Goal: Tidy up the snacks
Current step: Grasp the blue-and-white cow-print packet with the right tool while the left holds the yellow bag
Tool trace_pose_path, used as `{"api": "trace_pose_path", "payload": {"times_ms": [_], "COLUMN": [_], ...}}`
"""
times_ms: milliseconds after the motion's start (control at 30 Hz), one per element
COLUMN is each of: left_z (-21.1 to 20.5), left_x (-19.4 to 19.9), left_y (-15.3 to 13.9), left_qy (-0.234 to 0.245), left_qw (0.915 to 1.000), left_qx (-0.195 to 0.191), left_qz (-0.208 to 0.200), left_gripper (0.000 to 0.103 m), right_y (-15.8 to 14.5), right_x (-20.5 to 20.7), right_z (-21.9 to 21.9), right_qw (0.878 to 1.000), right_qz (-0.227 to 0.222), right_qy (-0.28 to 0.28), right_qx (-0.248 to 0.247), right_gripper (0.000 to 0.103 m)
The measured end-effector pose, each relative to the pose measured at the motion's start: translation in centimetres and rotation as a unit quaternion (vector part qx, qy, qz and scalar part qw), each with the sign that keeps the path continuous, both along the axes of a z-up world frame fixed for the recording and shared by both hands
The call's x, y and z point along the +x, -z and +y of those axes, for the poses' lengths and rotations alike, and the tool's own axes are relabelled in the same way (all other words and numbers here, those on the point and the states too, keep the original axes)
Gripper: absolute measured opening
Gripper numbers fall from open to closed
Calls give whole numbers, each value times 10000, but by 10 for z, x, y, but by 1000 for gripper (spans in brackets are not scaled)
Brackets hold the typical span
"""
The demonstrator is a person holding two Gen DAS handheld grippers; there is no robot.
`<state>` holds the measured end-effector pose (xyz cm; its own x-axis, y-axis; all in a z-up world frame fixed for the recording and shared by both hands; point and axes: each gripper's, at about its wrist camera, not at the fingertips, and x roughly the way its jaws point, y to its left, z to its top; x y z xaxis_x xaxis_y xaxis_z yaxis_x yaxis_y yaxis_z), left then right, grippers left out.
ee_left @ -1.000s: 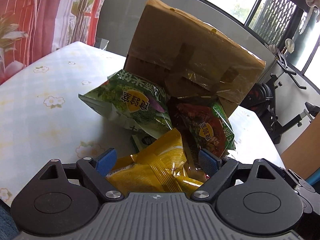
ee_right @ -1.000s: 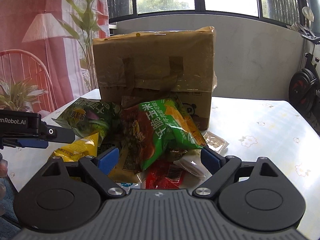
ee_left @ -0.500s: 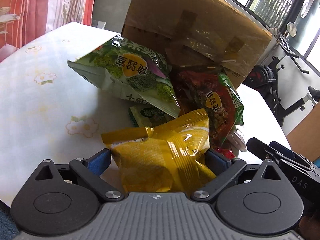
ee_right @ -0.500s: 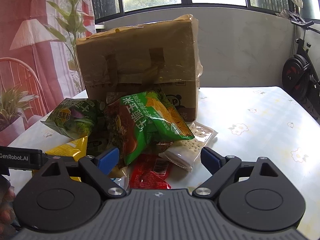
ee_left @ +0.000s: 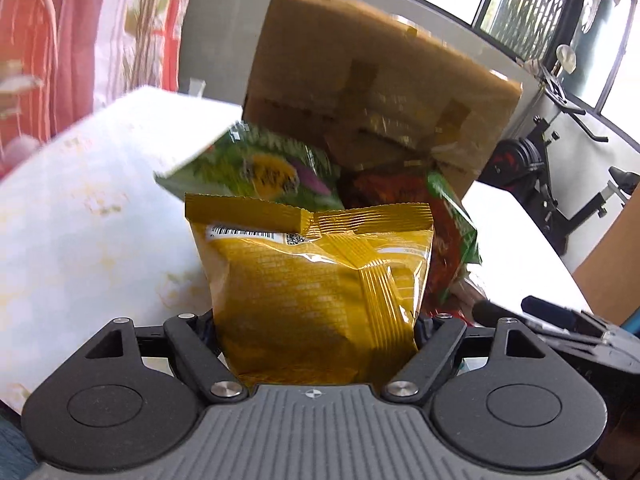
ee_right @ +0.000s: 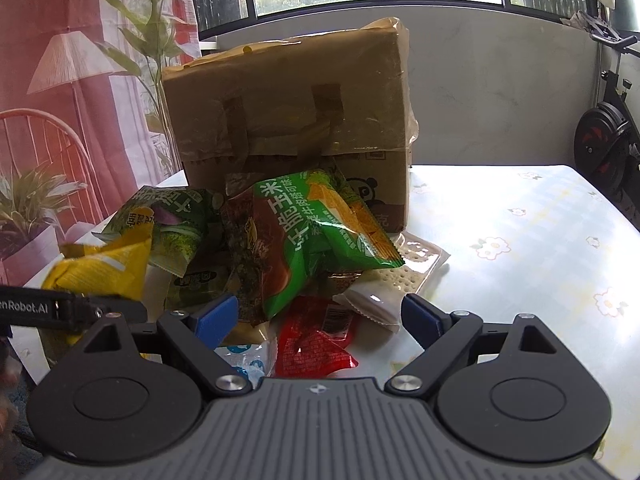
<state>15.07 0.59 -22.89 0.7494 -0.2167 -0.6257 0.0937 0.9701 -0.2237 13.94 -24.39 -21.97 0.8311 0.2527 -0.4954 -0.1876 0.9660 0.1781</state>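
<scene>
Between the left gripper's (ee_left: 316, 332) closing fingers stands the puffy yellow foil snack bag (ee_left: 316, 280). Beyond the right gripper's (ee_right: 316, 316) spread, empty fingers, the snack heap (ee_right: 296, 240) awaits sorting: barely begun.

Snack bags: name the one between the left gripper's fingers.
The yellow bag, standing upright between the closing fingers of the left gripper. The green bags lie piled by the box.

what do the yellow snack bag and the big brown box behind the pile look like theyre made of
Yellow snack bag: looks like thin glossy plastic film, likely foil-lined. It shows sharp creases, bright glare and a ribbed, crimped top seal.

Brown box: looks like matte corrugated cardboard, with folded flaps and soft dented corners. Shiny, wrinkled strips across the front look like clear and brown packing tape.
</scene>
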Motion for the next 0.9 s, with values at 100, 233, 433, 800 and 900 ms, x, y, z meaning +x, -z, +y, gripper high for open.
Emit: {"api": "trace_pose_path", "payload": {"times_ms": [100, 233, 433, 800, 900], "left_z": [5, 19, 34, 32, 31], "left_x": [-2, -2, -3, -7, -7], "left_y": [-10, -16, -19, -12, -10], "left_qy": [-150, -372, -596, -357, -340], "left_qw": [9996, 9987, 9979, 9993, 9993], "left_qx": [201, 335, 204, 62, 51], "left_qz": [-104, -91, -126, -120, -110], "left_gripper": [83, 83, 83, 83, 83], "right_y": [3, 6, 10, 26, 27], "right_x": [-1, -5, -8, -4, -3], "right_z": [8, 22, 43, 53, 49], "right_qw": [9998, 9988, 9955, 9932, 9935], "right_qz": [91, 169, 290, 708, 757], "right_qy": [-147, -436, -855, -841, -816], "right_qx": [-37, -150, -290, -373, -253], "right_gripper": [91, 88, 80, 76, 74]}}
